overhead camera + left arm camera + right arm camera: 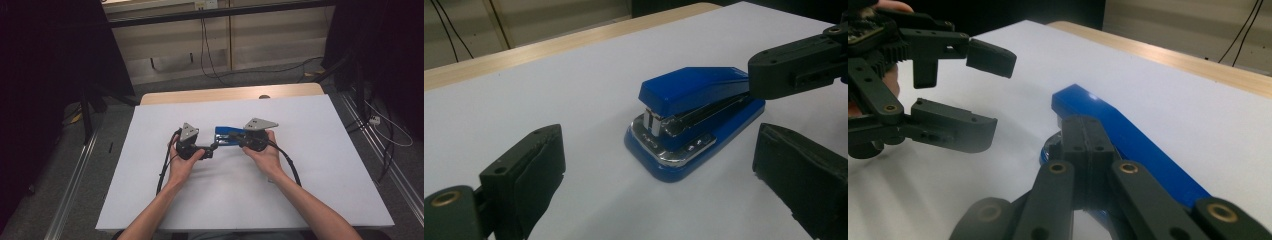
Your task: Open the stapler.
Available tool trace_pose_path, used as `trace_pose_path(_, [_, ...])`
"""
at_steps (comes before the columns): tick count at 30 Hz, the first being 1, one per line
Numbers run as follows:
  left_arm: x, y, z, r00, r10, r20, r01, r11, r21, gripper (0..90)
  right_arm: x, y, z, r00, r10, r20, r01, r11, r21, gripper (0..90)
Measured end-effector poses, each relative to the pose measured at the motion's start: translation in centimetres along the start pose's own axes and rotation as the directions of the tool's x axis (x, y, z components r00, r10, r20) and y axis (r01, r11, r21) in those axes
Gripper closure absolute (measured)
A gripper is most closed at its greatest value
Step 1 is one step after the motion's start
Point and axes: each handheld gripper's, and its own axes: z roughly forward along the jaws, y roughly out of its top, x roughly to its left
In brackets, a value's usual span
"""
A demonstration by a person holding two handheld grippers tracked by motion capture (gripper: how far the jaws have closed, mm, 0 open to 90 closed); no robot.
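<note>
A blue stapler (226,135) (694,115) (1143,145) lies flat on the white table top (300,175), between the two grippers. My left gripper (212,148) points at its metal front end from a short way off, jaws wide open and empty; in the right gripper view it (995,95) hangs open at the left. My right gripper (236,139) (1087,131) has its jaws pressed together with nothing between them, their tips against the stapler's back end. From the left gripper view, one of its fingers (789,70) lies over the rear of the blue top.
The white sheet covers a wooden table whose bare far edge (225,93) shows behind it. Cables (210,55) run over the floor beyond, and dark stands (90,110) flank both sides. Both forearms come in from the near edge.
</note>
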Motion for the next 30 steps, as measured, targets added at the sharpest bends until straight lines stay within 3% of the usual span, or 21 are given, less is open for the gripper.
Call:
trace_pose_path(3, [0.0, -0.1, 0.2, 0.9999, -0.01, 0.003, 0.01, 0.9999, -0.008, 7.0, 0.1, -0.1, 0.3, 1.0, 0.005, -0.007, -0.005, 1.0, 0.001, 90.0])
trace_pose_path(6, [0.1, 0.1, 0.3, 0.9998, 0.013, -0.015, -0.014, 0.9999, -0.002, 7.1, 0.0, -0.1, 0.4, 0.9999, 0.002, -0.012, -0.001, 1.0, 0.004, 90.0])
trace_pose_path(10, [0.4, 0.3, 0.5, 0.9981, 0.002, -0.061, -0.002, 0.9999, -0.012, 10.0, -0.1, 0.0, 0.8, 0.9983, -0.051, -0.028, 0.052, 0.998, 0.034, 90.0])
trace_pose_path(11, [0.4, 0.2, 0.7, 0.9981, 0.018, -0.058, -0.018, 0.9998, 0.01, 11.9, -0.1, 0.0, 0.8, 0.9983, -0.051, -0.027, 0.052, 0.998, 0.037, 90.0])
trace_pose_path(14, [0.4, 0.1, 0.8, 0.9986, 0.005, -0.053, -0.004, 0.9999, 0.01, 17.3, -0.1, 0.0, 0.9, 0.998, -0.059, -0.023, 0.06, 0.997, 0.048, 90.0])
trace_pose_path(17, [0.7, 0.2, 0.9, 0.9979, -0.024, -0.06, 0.024, 0.9997, -0.004, 33.0, -0.3, -0.1, 1.0, 0.9981, -0.06, -0.015, 0.061, 0.996, 0.059, 90.0])
trace_pose_path(20, [1.0, 0.5, 1.3, 0.9975, -0.038, -0.059, 0.038, 0.9993, 0.004, 39.2, -0.4, 0.0, 1.1, 0.9983, -0.057, -0.013, 0.057, 0.997, 0.059, 90.0])
trace_pose_path(22, [1.2, 0.7, 1.7, 0.9973, -0.051, -0.053, 0.051, 0.9987, 0.005, 50.2, -0.5, 0.0, 1.2, 0.9983, -0.056, -0.015, 0.057, 0.997, 0.058, 90.0])
trace_pose_path(24, [1.4, 0.7, 2.0, 0.9972, -0.05, -0.056, 0.051, 0.9986, 0.012, 62.0, -0.5, -0.1, 1.3, 0.9984, -0.055, -0.017, 0.055, 0.997, 0.062, 90.0])
trace_pose_path(25, [1.3, 0.7, 2.3, 0.9981, -0.029, -0.055, 0.032, 0.9982, 0.051, 65.1, -0.5, -0.1, 1.5, 0.9979, -0.062, -0.021, 0.063, 0.995, 0.071, 90.0])
trace_pose_path(27, [1.1, 0.7, 2.4, 0.9986, -0.016, -0.051, 0.019, 0.9975, 0.067, 67.7, -0.4, -0.2, 1.5, 0.9976, -0.066, -0.022, 0.068, 0.995, 0.077, 90.0])
trace_pose_path(30, [1.0, 0.6, 2.5, 0.9983, -0.041, -0.042, 0.044, 0.9962, 0.075, 78.5, -0.5, -0.2, 1.7, 0.9978, -0.064, -0.018, 0.065, 0.995, 0.081, 90.0])
